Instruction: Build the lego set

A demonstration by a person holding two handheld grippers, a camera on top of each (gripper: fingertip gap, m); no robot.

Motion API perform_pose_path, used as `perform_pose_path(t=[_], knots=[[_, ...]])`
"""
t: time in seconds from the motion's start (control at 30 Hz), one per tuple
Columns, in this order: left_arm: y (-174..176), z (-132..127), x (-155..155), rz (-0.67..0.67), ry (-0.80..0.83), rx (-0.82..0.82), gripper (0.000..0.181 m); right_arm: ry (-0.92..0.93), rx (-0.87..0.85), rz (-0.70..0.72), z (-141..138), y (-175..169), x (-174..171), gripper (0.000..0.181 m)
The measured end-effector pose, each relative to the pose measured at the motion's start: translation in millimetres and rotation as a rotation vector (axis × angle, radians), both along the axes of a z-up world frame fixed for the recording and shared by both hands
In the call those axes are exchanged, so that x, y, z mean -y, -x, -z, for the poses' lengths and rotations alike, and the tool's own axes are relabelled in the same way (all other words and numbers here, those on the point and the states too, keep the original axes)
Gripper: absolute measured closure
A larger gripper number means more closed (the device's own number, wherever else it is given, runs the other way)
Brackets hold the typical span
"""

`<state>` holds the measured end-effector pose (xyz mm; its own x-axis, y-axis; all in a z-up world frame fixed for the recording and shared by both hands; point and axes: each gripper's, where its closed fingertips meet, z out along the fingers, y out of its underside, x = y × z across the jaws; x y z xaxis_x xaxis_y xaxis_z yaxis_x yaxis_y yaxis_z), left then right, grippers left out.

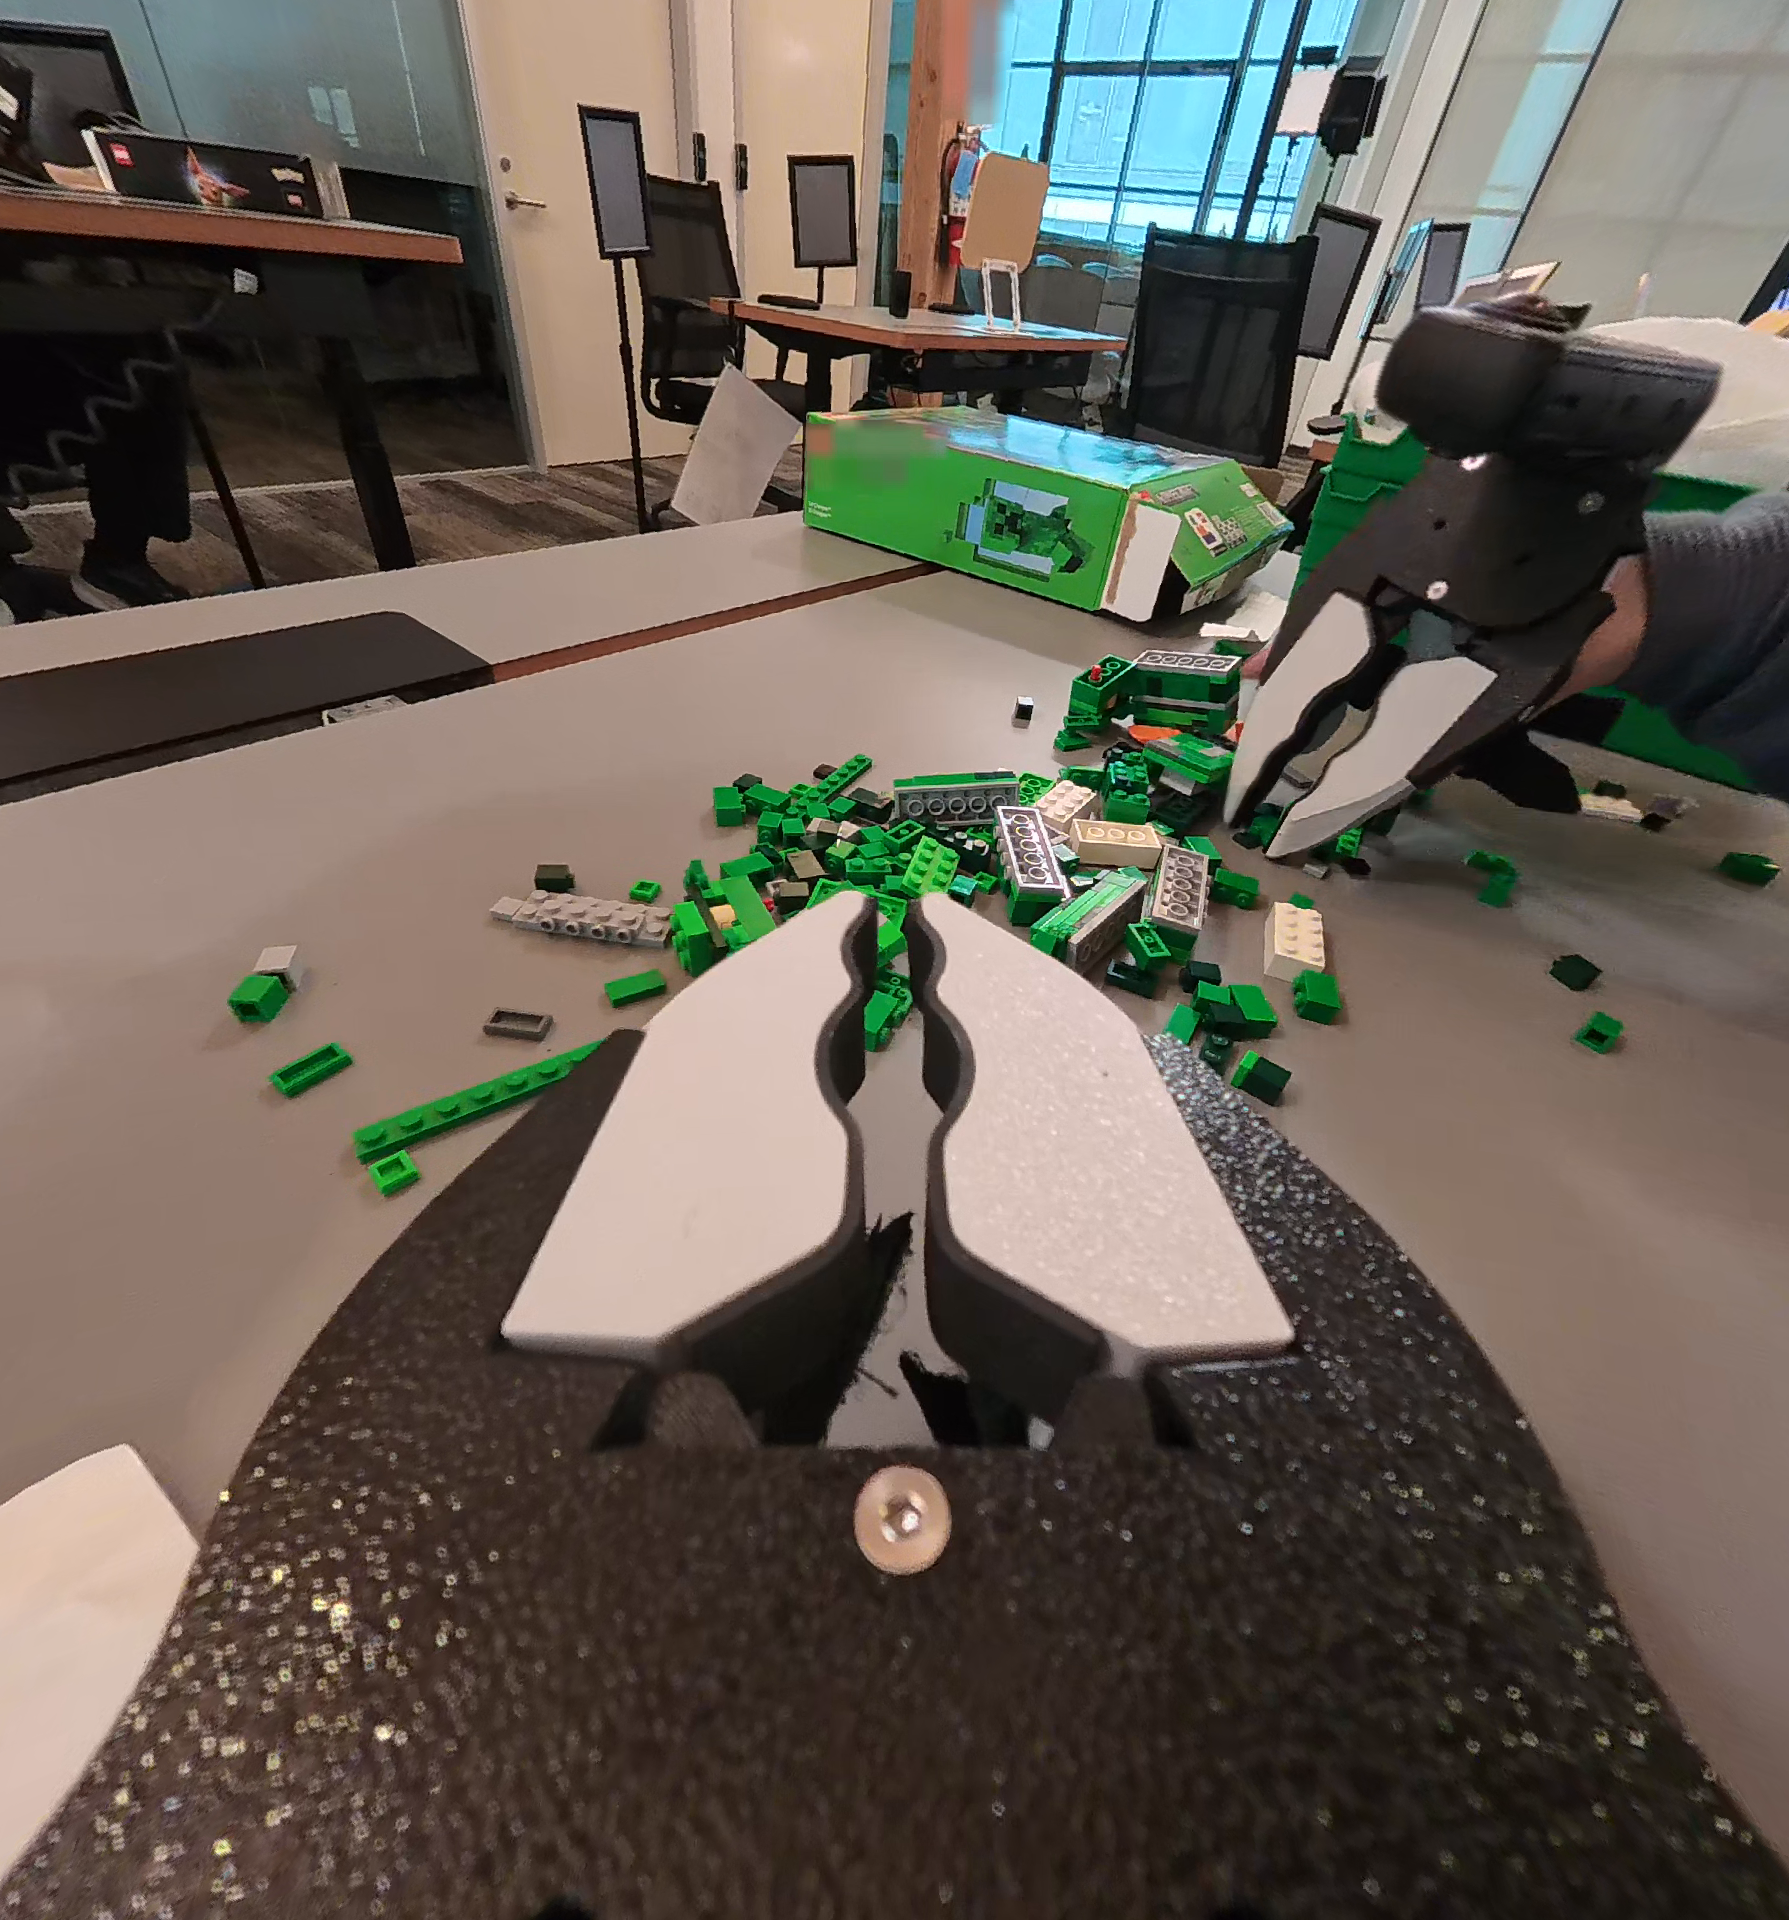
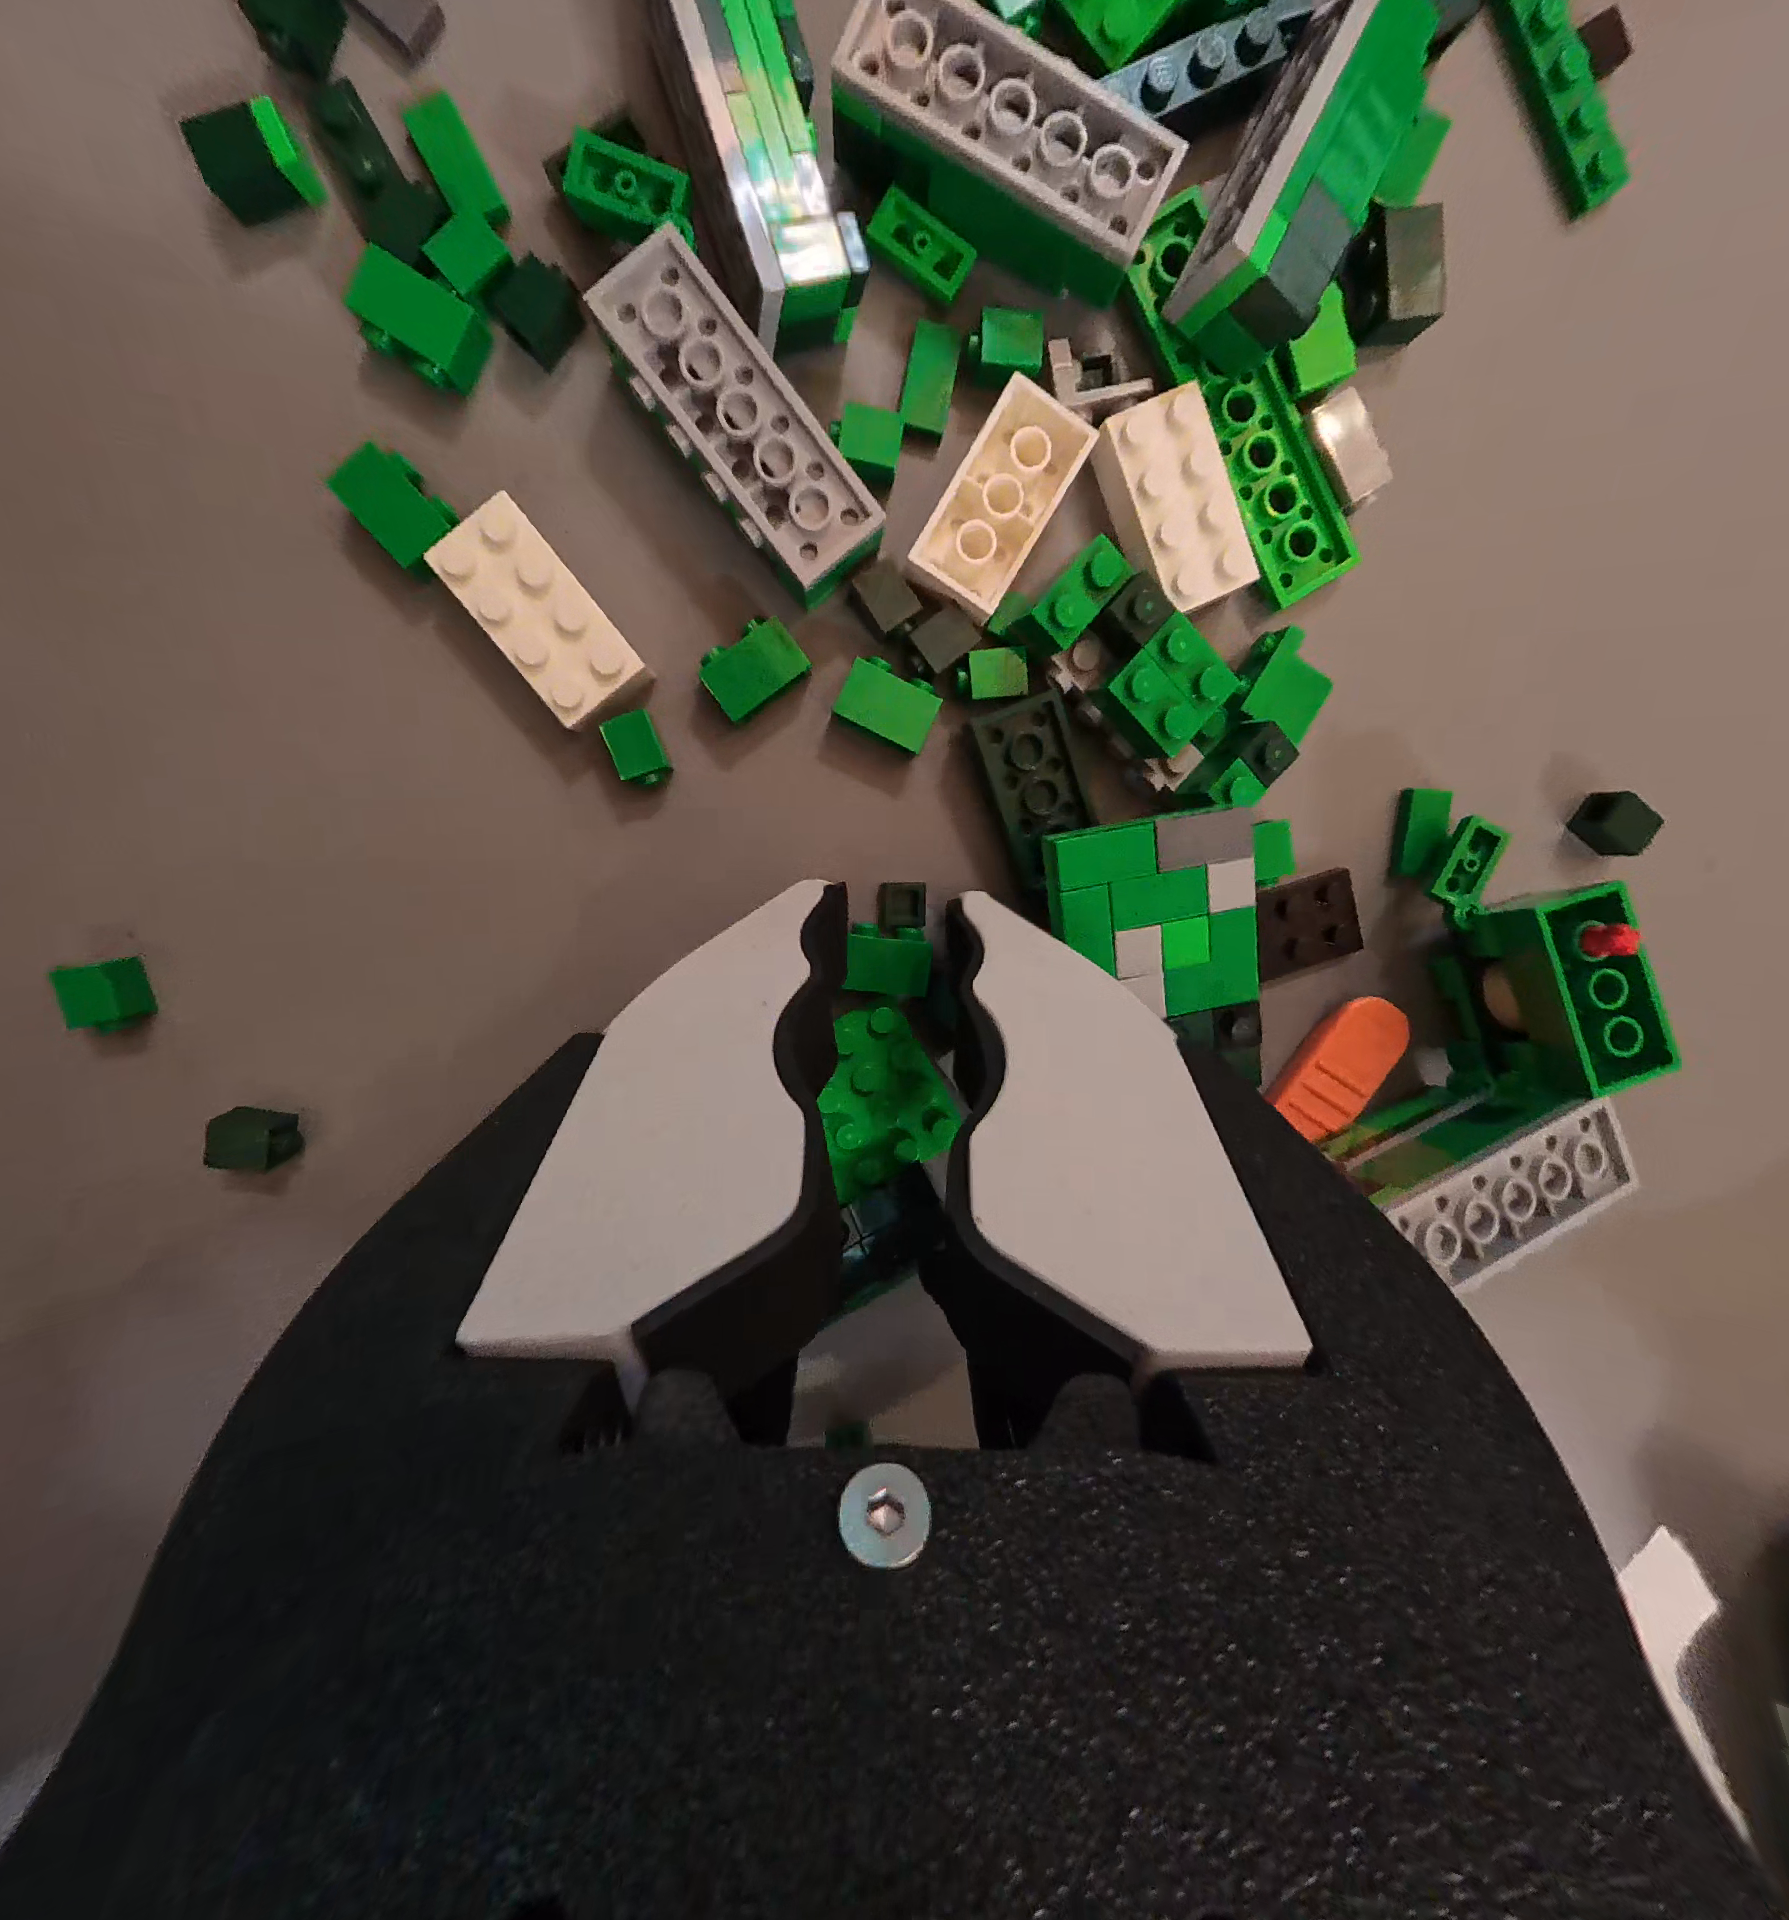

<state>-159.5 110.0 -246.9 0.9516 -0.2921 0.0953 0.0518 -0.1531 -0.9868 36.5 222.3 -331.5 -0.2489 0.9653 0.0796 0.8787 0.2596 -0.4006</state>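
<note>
A pile of loose green, grey and white Lego bricks [image 1: 973, 852] lies on the grey table [image 1: 194, 1299]. My left gripper [image 1: 895, 914] hovers at the pile's near edge, jaws almost together and empty. My right gripper [image 2: 898, 914] points down into the pile's right side, also seen in the left wrist view [image 1: 1274, 831]. Its jaws stand a little apart, with a small green brick [image 2: 885, 961] and a green plate [image 2: 879, 1101] lying between them. A partly built green block [image 2: 1555, 987] and a tiled green panel [image 2: 1150, 914] lie to its right.
An orange brick separator [image 2: 1337, 1060] lies by the built block. The open green set box [image 1: 1015, 499] lies at the table's far edge. A long green plate [image 1: 474, 1107] and a grey plate [image 1: 583, 914] lie left of the pile. Desks and chairs stand beyond. Tip to tip, the grippers are about 25 cm apart. The left gripper is farther from the green plate [image 2: 879, 1101], some 25 cm, than the right, some 4 cm.
</note>
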Motion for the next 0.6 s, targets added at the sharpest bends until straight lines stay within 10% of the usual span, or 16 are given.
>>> perform_pose_path(t=[0.33, 0.6], knots=[[1.5, -9.0, 3.1, -0.008, -0.031, -0.018, 0.176, -0.074, 0.085, -0.079, -5.3, 3.7, 1.3, 0.174], [54.9, -65.3, 64.6, -0.037, -0.071, 0.061, 0.138, -0.144, -0.334, -0.353, -65.1, 100.9, 105.3, 0.174]])
